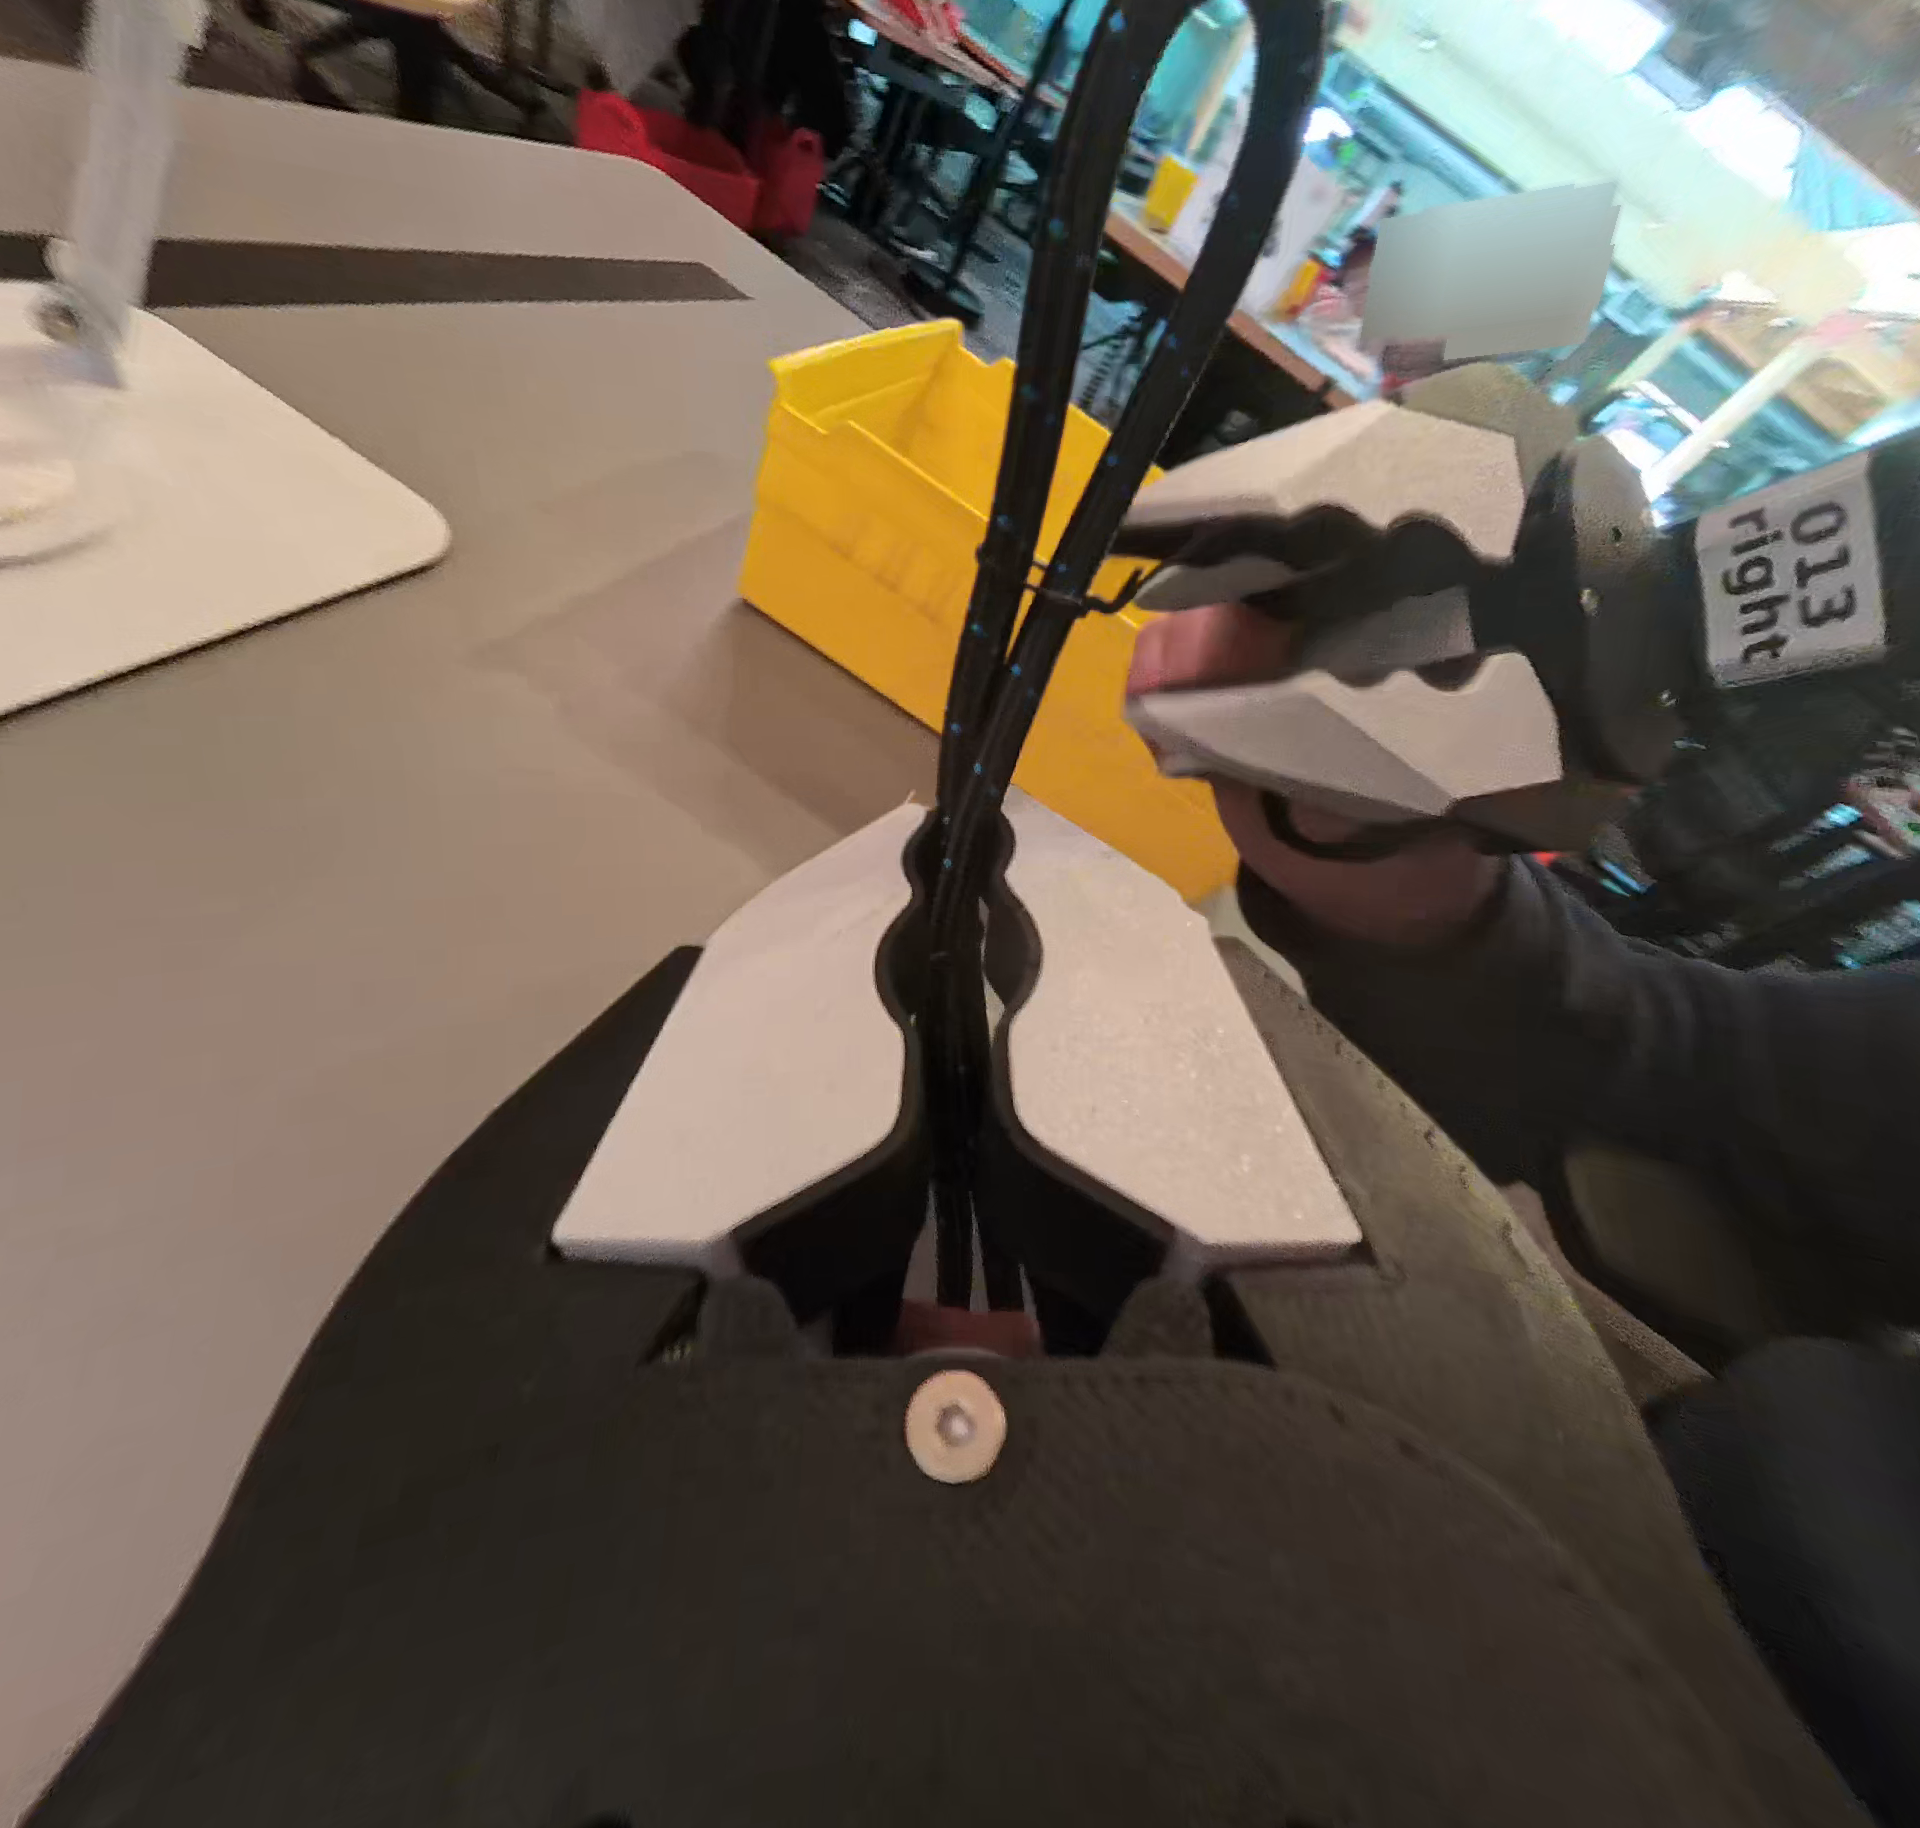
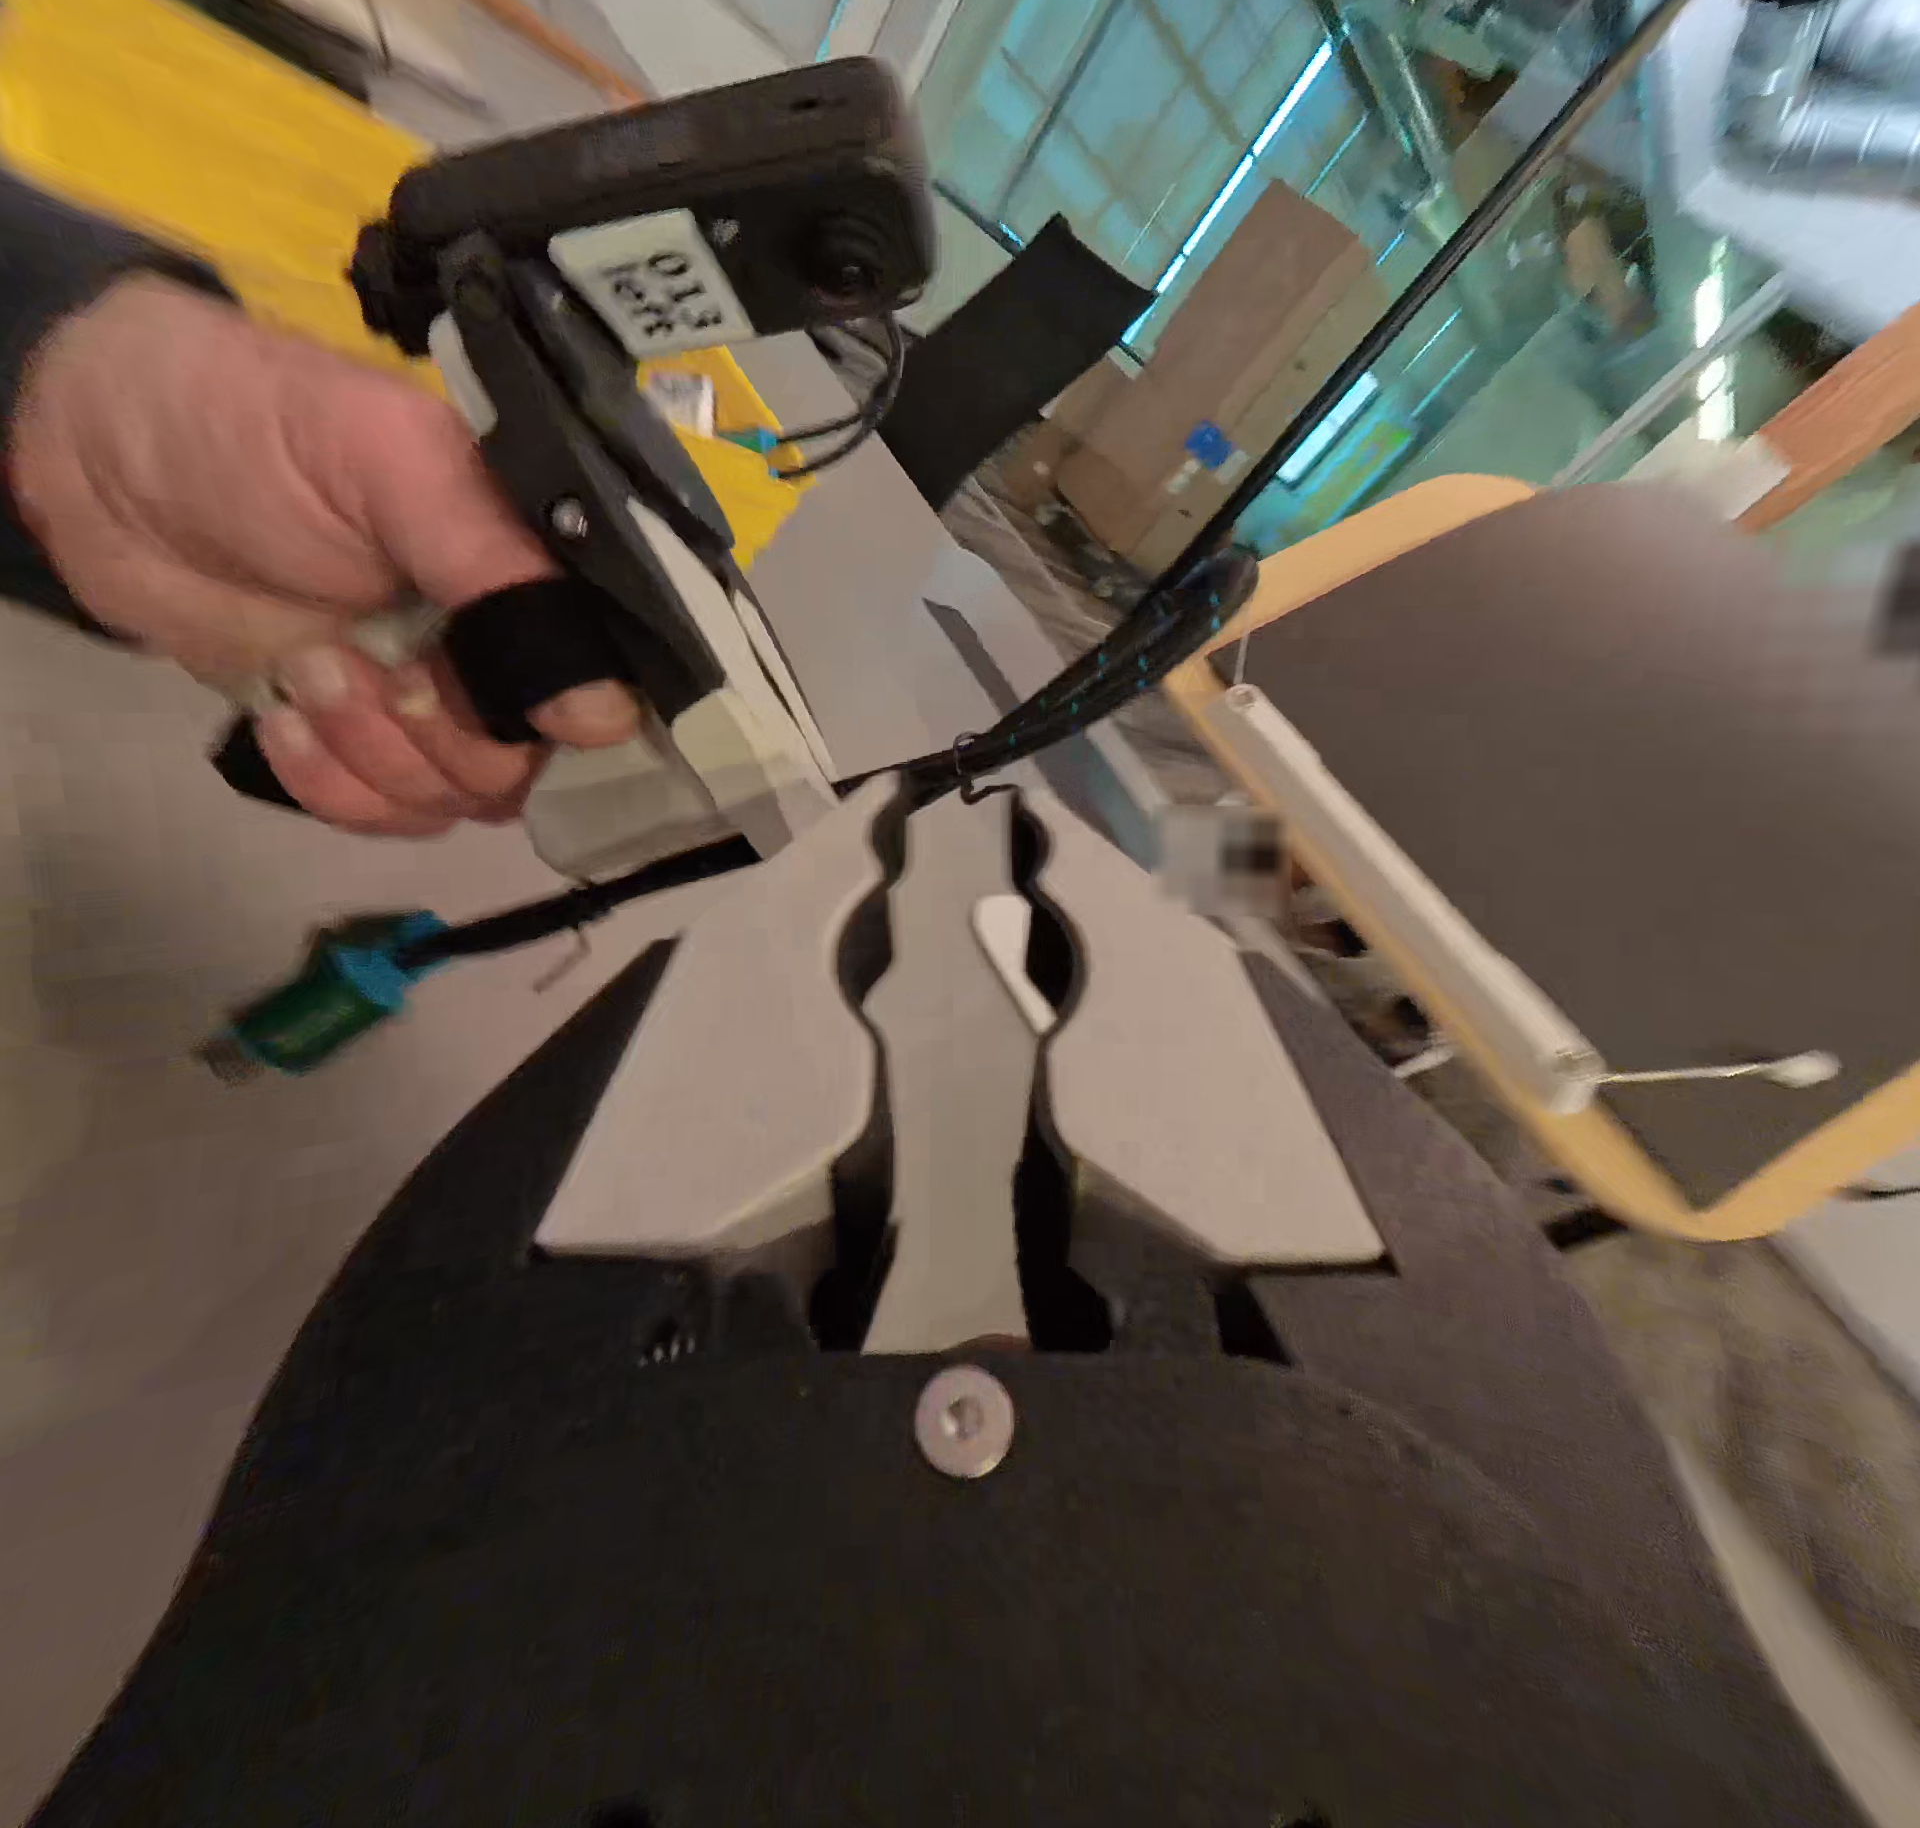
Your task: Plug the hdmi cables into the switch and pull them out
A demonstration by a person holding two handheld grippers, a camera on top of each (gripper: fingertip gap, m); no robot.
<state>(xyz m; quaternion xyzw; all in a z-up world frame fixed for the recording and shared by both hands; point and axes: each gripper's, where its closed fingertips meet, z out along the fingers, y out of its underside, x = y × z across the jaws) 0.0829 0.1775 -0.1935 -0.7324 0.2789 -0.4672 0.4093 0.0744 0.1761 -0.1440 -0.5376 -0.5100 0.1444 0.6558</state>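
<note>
1. You work over a grey bench (image 1: 312,843) in a cluttered workshop.
2. Your left hand-held gripper (image 1: 958,843) is clamped on the folded black hdmi cable bundle (image 1: 1049,428), whose loop rises above it.
3. Your right hand-held gripper (image 2: 948,802) is partly parted, its tips at the bundle's wire tie (image 2: 971,776).
4. The green plug (image 2: 312,1015) hangs below your left hand (image 2: 260,552).
5. A yellow bin (image 1: 894,521) sits near the bench's far edge.

The hdmi cable (image 1: 1049,448) has a matt black braided sleeve with blue flecks. Left gripper (image 1: 956,843) fingers look grainy white plastic, rough black body. At 1 o'clock, a glossy yellow plastic bin (image 1: 883,490).
</note>
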